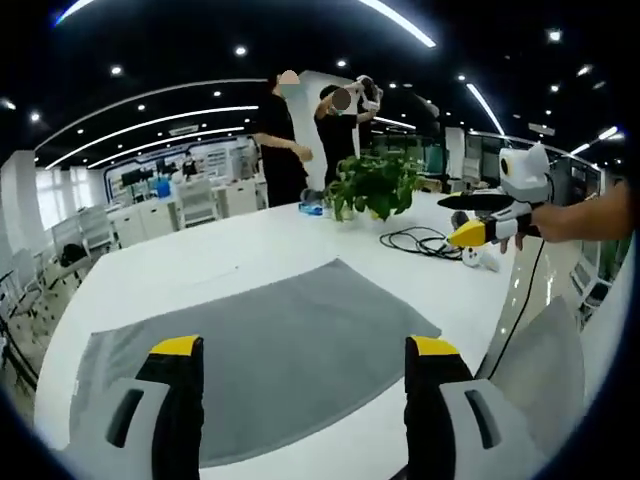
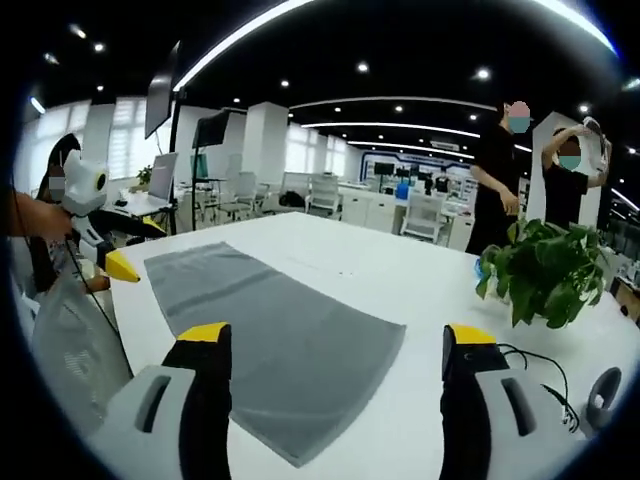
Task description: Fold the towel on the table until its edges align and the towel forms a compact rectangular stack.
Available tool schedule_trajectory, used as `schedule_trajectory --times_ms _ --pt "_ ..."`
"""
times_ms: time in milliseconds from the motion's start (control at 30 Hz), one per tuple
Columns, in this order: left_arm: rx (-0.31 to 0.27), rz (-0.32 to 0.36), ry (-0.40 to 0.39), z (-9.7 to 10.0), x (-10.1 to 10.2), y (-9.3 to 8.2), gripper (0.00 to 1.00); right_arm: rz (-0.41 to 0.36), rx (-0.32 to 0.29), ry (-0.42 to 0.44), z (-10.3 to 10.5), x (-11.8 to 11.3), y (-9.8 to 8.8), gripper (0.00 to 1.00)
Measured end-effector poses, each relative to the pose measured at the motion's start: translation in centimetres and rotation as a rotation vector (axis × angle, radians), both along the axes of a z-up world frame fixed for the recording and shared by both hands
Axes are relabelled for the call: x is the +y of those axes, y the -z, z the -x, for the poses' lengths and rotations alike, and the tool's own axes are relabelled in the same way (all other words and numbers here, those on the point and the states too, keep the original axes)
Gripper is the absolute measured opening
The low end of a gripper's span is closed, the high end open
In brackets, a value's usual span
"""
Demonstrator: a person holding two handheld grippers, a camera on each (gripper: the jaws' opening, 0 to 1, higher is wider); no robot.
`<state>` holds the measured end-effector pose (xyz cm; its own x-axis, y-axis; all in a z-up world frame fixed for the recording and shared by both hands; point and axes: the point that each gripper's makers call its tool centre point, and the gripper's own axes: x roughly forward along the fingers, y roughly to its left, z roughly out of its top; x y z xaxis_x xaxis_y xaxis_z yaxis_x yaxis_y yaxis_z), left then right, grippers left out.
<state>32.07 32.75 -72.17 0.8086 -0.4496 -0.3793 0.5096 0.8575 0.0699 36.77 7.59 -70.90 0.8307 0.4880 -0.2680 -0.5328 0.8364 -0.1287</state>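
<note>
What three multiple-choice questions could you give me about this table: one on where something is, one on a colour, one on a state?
1. Where does the potted plant stand?
A. on the white table, beyond the towel
B. on the towel
C. on the floor

2. What colour is the towel?
A. red
B. grey
C. yellow

3. How does the towel lie?
A. folded into a compact stack
B. rolled into a tube
C. spread flat, unfolded

Answers: 1 A, the plant sits on bare tabletop past the towel. 2 B, the cloth is plain grey. 3 C, it lies as one flat sheet, with the left tongs and right tongs open above it.
</note>
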Motion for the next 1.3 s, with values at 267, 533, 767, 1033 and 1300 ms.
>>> schedule_trajectory --times_ms 267,533,767,1033,1300 --pt "-0.053 0.085 0.048 -1.1 -2.9 -5.0 0.87 0.004 -0.034 0.003 -0.8 -0.9 -1.5 0.87" --pt "-0.046 0.070 0.101 -1.6 -6.0 -7.1 0.87 -0.002 -0.042 0.008 -2.3 -1.8 -2.3 0.87" --pt "-0.061 0.133 0.187 -1.4 -10.6 -10.3 0.87 -0.018 -0.076 0.013 -4.2 -3.1 -4.7 0.86" --pt "-0.071 0.191 0.231 -2.4 -13.9 -13.2 0.87 -0.003 -0.113 0.022 -6.0 -5.1 -7.0 0.86" --pt "-0.060 0.140 0.295 -2.5 -16.7 -12.3 0.87 0.001 -0.105 0.019 -7.3 -5.7 -6.8 0.86"
